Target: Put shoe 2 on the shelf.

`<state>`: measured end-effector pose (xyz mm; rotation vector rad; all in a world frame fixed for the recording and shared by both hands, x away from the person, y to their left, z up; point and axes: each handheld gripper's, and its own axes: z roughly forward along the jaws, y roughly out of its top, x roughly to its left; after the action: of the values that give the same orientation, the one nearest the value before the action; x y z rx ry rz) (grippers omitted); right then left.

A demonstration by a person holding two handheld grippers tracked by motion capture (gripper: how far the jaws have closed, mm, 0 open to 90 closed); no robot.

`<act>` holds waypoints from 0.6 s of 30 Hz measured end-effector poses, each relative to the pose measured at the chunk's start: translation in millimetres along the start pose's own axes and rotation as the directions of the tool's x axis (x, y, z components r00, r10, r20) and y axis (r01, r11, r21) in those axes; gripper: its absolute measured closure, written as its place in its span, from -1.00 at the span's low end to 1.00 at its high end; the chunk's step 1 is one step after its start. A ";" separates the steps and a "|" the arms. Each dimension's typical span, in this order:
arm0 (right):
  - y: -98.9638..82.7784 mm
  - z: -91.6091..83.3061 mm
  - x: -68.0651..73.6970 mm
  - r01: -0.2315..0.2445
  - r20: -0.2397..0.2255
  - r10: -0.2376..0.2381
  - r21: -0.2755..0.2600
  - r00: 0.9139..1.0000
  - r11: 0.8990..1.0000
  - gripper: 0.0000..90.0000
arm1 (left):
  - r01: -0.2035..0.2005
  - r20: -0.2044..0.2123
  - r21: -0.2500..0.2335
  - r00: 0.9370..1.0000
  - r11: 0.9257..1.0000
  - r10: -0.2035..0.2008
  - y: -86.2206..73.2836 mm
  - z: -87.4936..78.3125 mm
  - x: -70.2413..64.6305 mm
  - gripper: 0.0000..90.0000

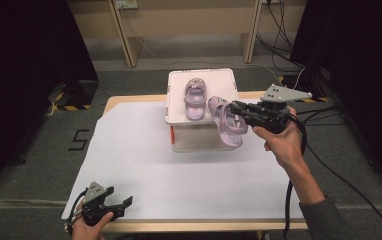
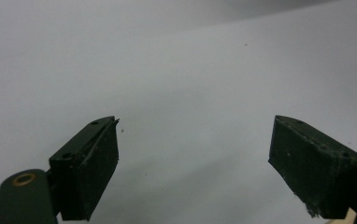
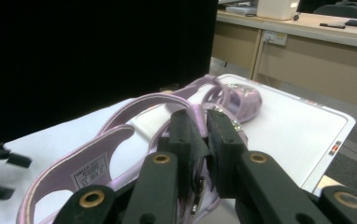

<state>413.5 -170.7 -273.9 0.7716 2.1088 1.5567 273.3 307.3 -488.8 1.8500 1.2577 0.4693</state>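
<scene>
We held the right tool (image 1: 235,108) clamped on the strap of a lilac sandal (image 1: 225,123), which hung in the air at the near right corner of the white box lid (image 1: 176,95), its sole tilted and its heel drooping toward the tabletop (image 1: 129,150). The other sandal (image 1: 195,99) already lay flat on the lid, toe away from us. To do this step well, we judged that we should carry the held sandal fully over the lid, level it, line it up just beside its partner without knocking it, and lower it until the sole rested before letting go. Our left tool (image 1: 124,204) sat idle at the near left edge of the tabletop, its jaws apart with nothing between them. In the right gripper view the jaws covered the pinched spot, so we could not tell how much strap they held.
</scene>
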 end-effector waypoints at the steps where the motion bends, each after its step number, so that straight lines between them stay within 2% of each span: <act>1: 1.4 4.2 -4.5 0.003 0.013 -0.003 0.006 1.000 1.000 0.82 | 0.000 0.000 -0.001 1.000 1.000 0.000 0.0 0.0 0.0 -0.66; 12: 6.4 44.9 -44.6 -0.005 0.088 0.003 0.032 0.996 0.999 0.82 | 0.004 0.001 0.001 1.000 1.000 -0.004 0.0 -0.2 0.7 -0.66; 18: 6.5 67.4 -54.6 0.011 0.127 -0.018 0.056 0.992 0.998 0.82 | 0.006 0.001 -0.002 1.000 1.000 -0.006 0.0 -0.1 1.3 -0.66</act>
<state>498.0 -155.3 -287.6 0.8502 2.0674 1.4076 273.8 308.5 -488.9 1.8436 1.2613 0.4658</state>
